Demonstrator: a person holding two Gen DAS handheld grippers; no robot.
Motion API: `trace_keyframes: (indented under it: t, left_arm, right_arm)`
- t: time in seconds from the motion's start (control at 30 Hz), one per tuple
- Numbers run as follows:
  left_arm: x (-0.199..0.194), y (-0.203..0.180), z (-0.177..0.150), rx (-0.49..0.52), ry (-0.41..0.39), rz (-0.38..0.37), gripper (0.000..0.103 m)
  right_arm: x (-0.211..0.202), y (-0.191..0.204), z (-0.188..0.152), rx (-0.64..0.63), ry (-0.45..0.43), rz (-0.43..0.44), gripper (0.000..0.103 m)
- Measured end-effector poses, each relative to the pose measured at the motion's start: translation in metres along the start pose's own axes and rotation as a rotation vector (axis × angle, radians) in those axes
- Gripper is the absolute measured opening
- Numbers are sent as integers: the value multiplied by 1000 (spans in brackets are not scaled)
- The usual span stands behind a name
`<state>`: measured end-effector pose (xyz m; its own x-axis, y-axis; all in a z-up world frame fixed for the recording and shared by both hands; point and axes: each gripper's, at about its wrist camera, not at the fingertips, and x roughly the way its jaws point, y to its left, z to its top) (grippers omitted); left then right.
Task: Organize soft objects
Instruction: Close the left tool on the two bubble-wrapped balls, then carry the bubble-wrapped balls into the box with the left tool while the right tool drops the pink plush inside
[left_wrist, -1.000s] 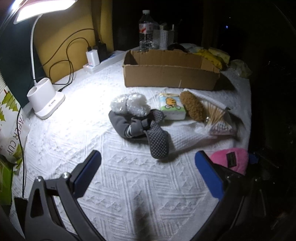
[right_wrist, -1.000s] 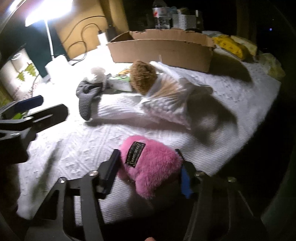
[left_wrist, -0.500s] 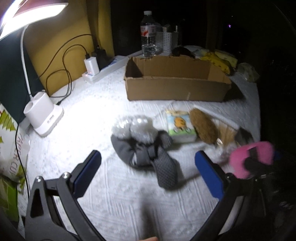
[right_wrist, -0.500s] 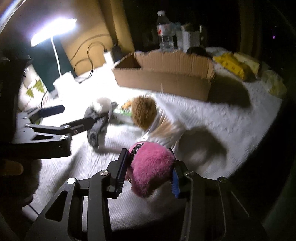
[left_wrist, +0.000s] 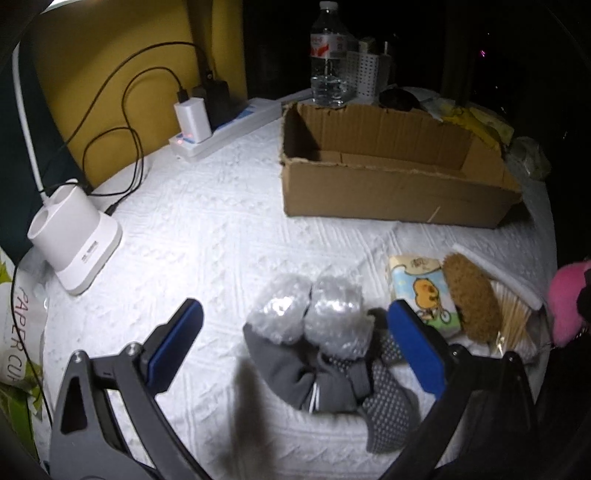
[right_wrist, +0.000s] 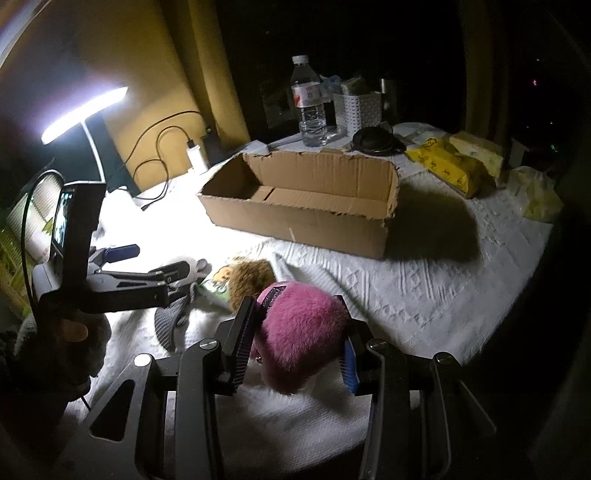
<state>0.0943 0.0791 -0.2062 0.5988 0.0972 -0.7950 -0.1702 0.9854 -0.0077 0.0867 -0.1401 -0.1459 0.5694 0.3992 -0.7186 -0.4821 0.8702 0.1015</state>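
Pink fur fills the right tool (right_wrist: 295, 341): its two pads press on either side of a pink plush toy (right_wrist: 301, 334), which is held clear of the white quilted cover on the tabletop (right_wrist: 424, 280). A dark label shows on the toy's far left side. In the left wrist view the same toy shows at the far right edge (left_wrist: 567, 299), in front of a clear bag of cotton swabs (left_wrist: 515, 321).

The left tool (left_wrist: 291, 339) stands wide open with nothing between its blue pads. It hangs over a grey sock bundle (left_wrist: 332, 373) with dotted soles, and two balls of clear bubble wrap (left_wrist: 314, 314) lie touching the bundle's far side. Just right of them lie a small tissue pack with a cartoon print (left_wrist: 421, 291) and, touching its right side, a brown fuzzy oblong (left_wrist: 471, 299).

Farther back sits an open cardboard box (left_wrist: 388, 195); what shows of its inside is bare cardboard. Behind it stand a water bottle (left_wrist: 328, 55) and a white perforated holder (left_wrist: 364, 74). To the far right of the box lie yellow packets (right_wrist: 447, 166). At the left, a white desk lamp base (left_wrist: 74, 240) stands on the cover, with a power strip (left_wrist: 225, 129) and black cables against the yellow wall. A paper cup package (left_wrist: 18, 325) lies at the left edge.
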Motion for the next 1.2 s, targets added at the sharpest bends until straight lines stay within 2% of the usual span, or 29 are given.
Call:
trace_keyframes:
  t: [0.03,0.23,0.3,0.37,0.67,0.93,1.2]
  left_arm:
    - [2,-1,0,3,3,-5,100]
    - [17,-2,-2,12,55,-25,66]
    - [17,-3,-2,17,48,-23,64]
    - [15,-3,-2,18,41,-25,56]
    - [-10,-4,6,4,-15,-42,49]
    - [-41,-13,22,13,-96,-68,48]
    - [-50,-19,47,42,-132,-83,48]
  right_arm:
    - [2,-2,1,3,1,-3,42]
    - [10,-16,5,22,7,-19,42]
    - [12,-19,6,27,6,-24,42]
    - [14,-21,7,30,7,-28,42]
    - [18,-32,12,38,-3,-44,42]
    - [15,-44,28,37,-33,-49,42]
    - [19,-53,44,45,-49,-38,42]
